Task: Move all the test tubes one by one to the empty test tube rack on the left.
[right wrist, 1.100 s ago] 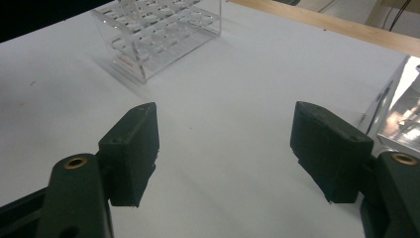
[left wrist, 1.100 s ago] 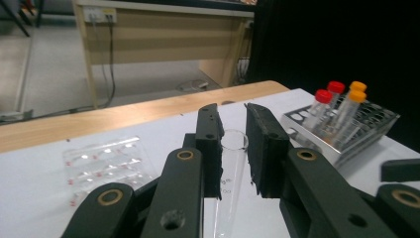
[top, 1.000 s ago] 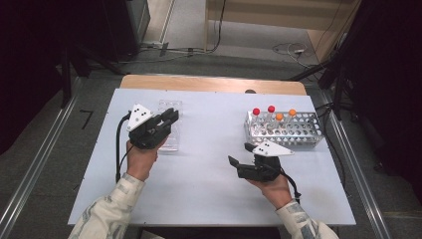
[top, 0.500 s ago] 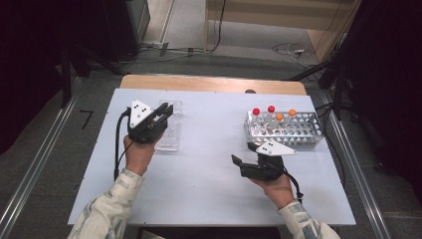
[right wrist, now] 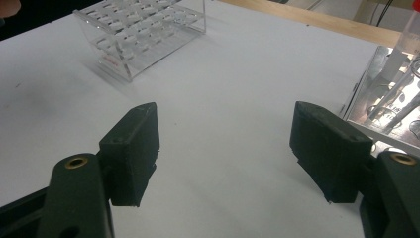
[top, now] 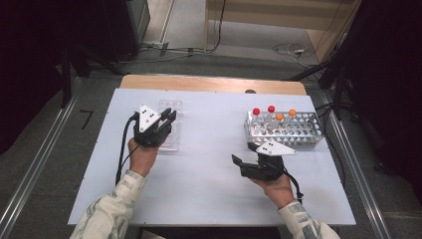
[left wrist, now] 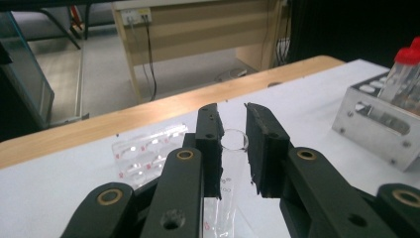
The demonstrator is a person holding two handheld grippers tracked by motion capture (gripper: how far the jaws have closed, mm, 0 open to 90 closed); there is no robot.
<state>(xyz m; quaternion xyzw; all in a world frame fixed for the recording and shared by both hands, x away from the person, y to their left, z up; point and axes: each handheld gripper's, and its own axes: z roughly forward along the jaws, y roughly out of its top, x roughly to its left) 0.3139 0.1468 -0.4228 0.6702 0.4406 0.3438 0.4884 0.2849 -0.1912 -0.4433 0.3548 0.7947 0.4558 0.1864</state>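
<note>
My table (top: 199,189) has a white top, and a strip of light brown wood (top: 214,83) runs along its far edge. The floor (top: 239,30) around it is grey, with shiny metal rails (top: 30,174) on both sides and some thin wires (top: 291,50) lying near the back. Behind it I see a pale wooden desk (left wrist: 193,29), and dark black curtains (top: 393,74) hang at the sides of the room.
</note>
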